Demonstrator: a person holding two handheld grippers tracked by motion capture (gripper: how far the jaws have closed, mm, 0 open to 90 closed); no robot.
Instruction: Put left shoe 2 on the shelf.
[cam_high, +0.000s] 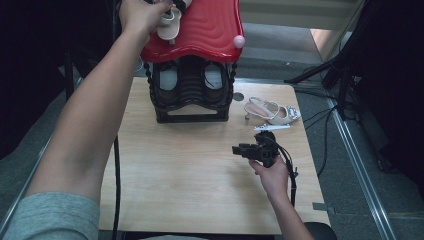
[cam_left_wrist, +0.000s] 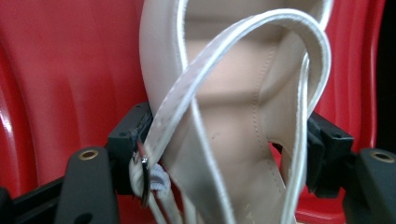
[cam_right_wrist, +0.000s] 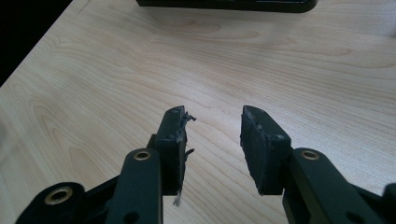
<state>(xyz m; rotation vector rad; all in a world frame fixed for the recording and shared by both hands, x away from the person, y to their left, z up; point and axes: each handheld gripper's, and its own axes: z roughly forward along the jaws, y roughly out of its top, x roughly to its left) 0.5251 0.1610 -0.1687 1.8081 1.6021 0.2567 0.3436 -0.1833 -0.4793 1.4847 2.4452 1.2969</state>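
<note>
Our left gripper (cam_left_wrist: 224, 154) clenched a cream slingback sandal (cam_left_wrist: 233, 93) on the red shelf top (cam_high: 210, 27), its long axis running away from us; our right gripper (cam_right_wrist: 212, 135) stood released.

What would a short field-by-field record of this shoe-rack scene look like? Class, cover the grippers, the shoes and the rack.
left gripper: jaws shut on the beige sandal, held at the red top shelf
right gripper: jaws apart, nothing between them, over the wooden table
shoe rack: black frame at the far side of the table
lower shelf: holds a dark pair of shoes
second sandal: lies on the table to the right of the rack, apart from it
</note>
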